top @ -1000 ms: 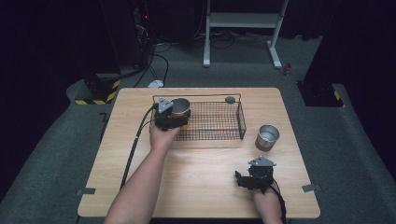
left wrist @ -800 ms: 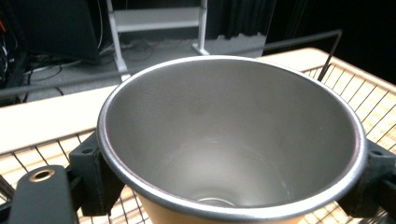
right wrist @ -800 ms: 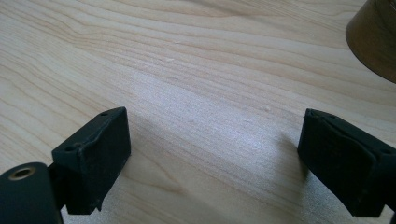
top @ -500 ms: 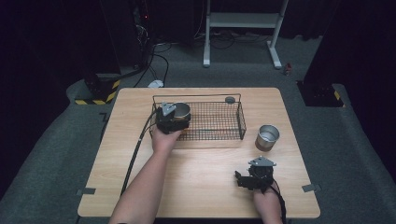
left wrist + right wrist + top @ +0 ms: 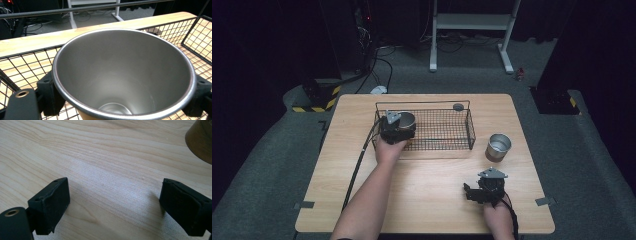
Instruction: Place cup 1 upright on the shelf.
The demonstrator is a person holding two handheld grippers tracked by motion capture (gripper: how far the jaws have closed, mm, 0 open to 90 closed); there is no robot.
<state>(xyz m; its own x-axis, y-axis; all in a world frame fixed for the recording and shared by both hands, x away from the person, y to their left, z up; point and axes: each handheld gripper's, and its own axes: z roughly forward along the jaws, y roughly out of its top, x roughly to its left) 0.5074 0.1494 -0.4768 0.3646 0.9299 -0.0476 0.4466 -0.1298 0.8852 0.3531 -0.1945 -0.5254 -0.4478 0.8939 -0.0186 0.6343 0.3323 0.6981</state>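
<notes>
A black wire basket sits toward the far side of the wooden table, leaving a broad bare stretch of tabletop along the near edge and to the left. The left gripper is at the basket's left end, its jaws clamped on either side of a steel cup; the cup stands upright with its mouth up, inside the basket walls, and whether its base touches the mesh cannot be told. A second steel cup stands upright just right of the basket. The right gripper rests low near the near edge, jaws spread wide over bare wood. No labels or writing are readable.
</notes>
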